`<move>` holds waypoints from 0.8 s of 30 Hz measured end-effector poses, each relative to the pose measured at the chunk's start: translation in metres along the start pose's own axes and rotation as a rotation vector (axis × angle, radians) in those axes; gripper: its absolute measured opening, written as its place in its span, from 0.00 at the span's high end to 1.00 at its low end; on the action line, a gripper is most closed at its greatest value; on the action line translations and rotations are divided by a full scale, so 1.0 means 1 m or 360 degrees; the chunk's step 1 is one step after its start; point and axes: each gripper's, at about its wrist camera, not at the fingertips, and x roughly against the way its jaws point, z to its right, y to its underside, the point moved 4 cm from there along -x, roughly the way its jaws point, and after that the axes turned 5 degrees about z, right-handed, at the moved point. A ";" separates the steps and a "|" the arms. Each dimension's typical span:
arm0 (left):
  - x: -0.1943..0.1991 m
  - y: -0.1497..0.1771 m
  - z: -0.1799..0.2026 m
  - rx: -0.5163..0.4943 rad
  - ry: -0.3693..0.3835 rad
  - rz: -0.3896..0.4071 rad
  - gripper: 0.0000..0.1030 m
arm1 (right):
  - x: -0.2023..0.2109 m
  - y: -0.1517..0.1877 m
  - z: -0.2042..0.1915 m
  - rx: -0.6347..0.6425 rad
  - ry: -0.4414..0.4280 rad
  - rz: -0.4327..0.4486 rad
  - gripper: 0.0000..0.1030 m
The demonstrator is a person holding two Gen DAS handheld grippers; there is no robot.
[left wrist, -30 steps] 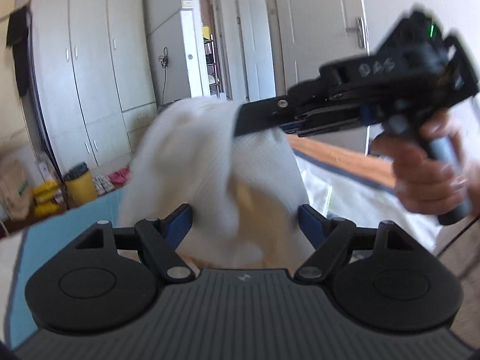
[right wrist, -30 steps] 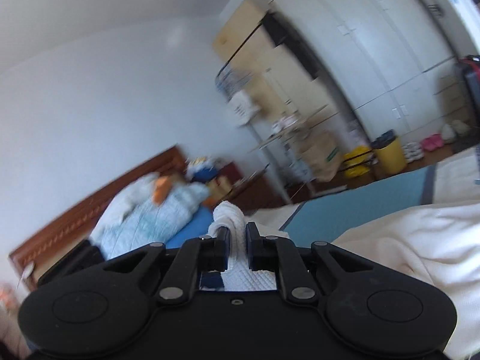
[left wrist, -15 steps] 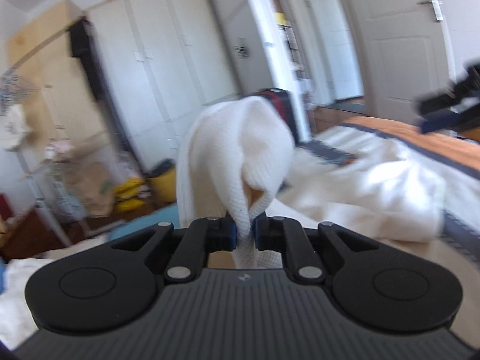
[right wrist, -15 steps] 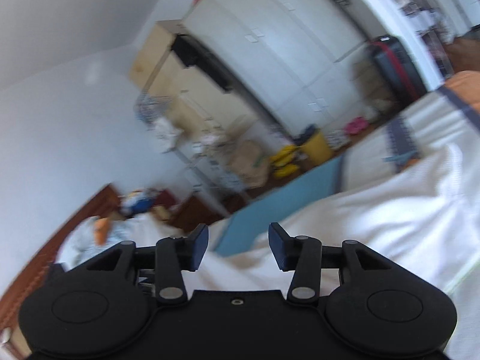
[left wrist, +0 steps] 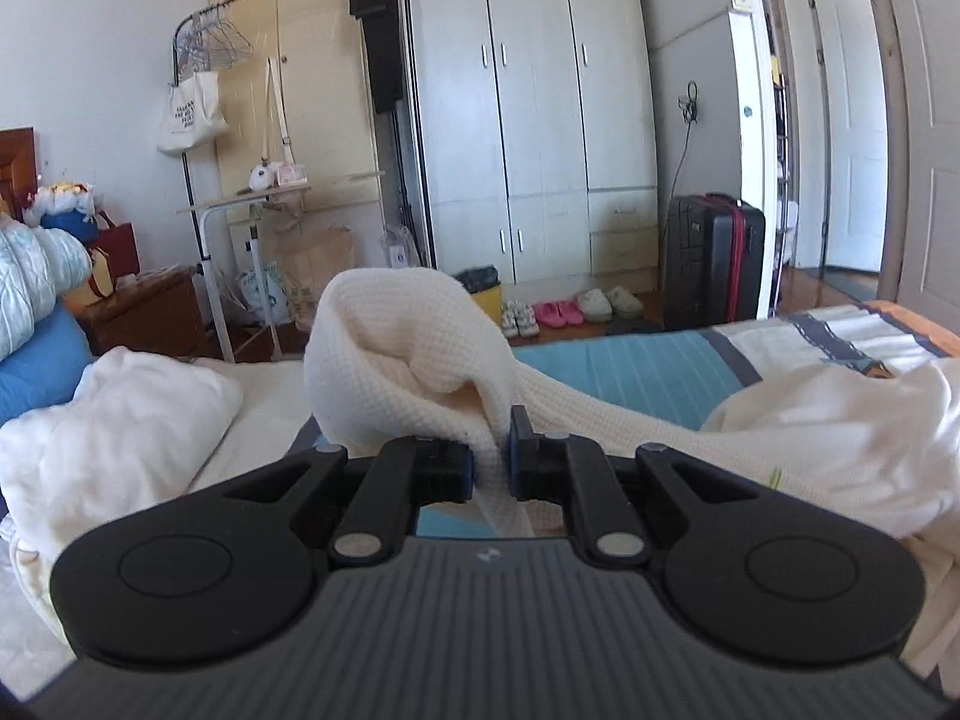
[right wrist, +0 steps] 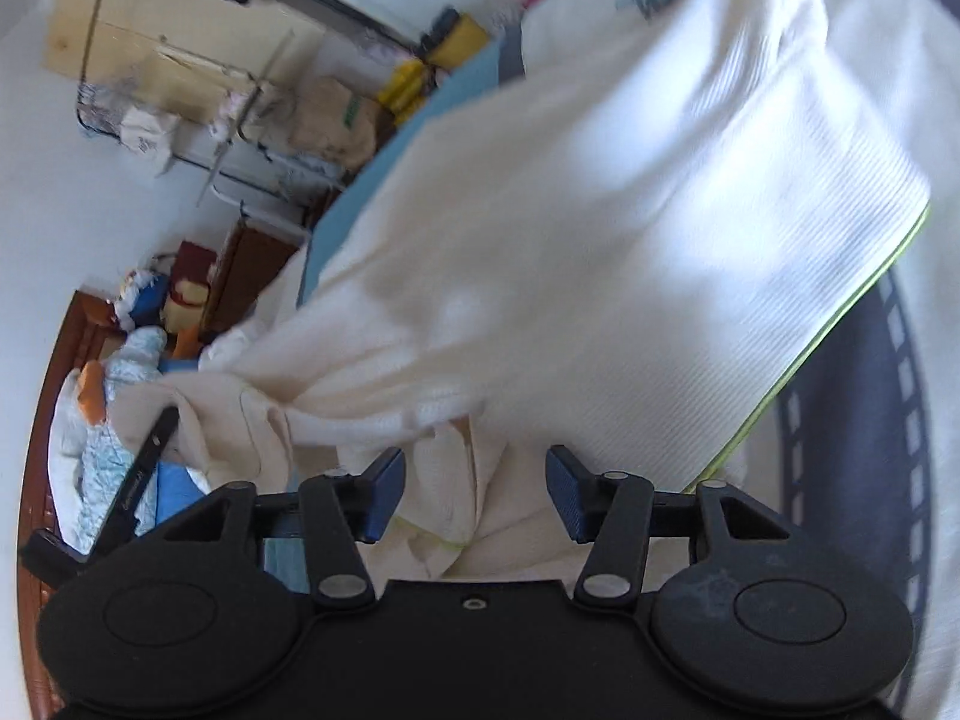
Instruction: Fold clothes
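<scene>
While the left gripper [left wrist: 491, 462] pinches a bunched end of the cream garment [left wrist: 408, 354] above the bed [left wrist: 630, 372], the wide-open, empty right gripper [right wrist: 474, 489] should, seemingly, clamp the blurred cloth near its fingers.

A: Where does the left wrist camera sit?

B: Low behind the left gripper [left wrist: 491, 468], level, facing across the bed [left wrist: 630, 372] to the wardrobe [left wrist: 528, 120] at upper centre.

A: And the right one?

B: Behind the right gripper [right wrist: 474, 495], rolled and tilted down, very close to the cream garment [right wrist: 600, 210], which fills most of the frame.

A: Shared?

B: That garment [left wrist: 408, 360], the bed, and the wardrobe wall, at upper left in the right view.
</scene>
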 end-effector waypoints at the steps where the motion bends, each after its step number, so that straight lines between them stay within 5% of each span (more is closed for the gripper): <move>1: -0.002 0.004 -0.003 0.0009 -0.0014 0.0000 0.90 | -0.003 0.004 0.001 -0.0025 0.0015 -0.0020 0.41; 6: -0.003 0.006 -0.002 0.0074 -0.0043 -0.0032 0.90 | -0.007 0.012 0.006 -0.0173 -0.0114 -0.0009 0.38; 8: -0.014 0.022 0.002 0.0075 -0.0049 -0.0164 0.90 | -0.015 0.014 0.010 -0.0280 -0.0198 -0.0020 0.35; 11: -0.029 0.046 0.005 0.0073 -0.0075 -0.0309 0.90 | -0.025 0.011 0.016 -0.0377 -0.0176 0.0030 0.34; 17: -0.034 0.045 -0.012 0.0230 -0.0115 -0.0261 0.89 | -0.020 0.004 0.015 -0.0410 -0.0132 0.0230 0.29; 19: -0.033 0.050 -0.012 0.0221 -0.0097 -0.0291 0.88 | -0.014 0.006 0.022 -0.0498 0.0005 0.0340 0.29; 22: -0.038 0.067 -0.009 0.0196 -0.0077 -0.0426 0.87 | -0.003 0.015 0.029 -0.0621 0.0029 0.0526 0.48; 23: -0.042 0.075 -0.006 0.0208 -0.0072 -0.0520 0.87 | 0.001 0.014 0.030 -0.0628 0.0006 0.0573 0.61; 24: -0.047 0.084 -0.002 0.0227 -0.0068 -0.0620 0.87 | 0.005 0.011 0.028 -0.0578 0.0029 0.0601 0.88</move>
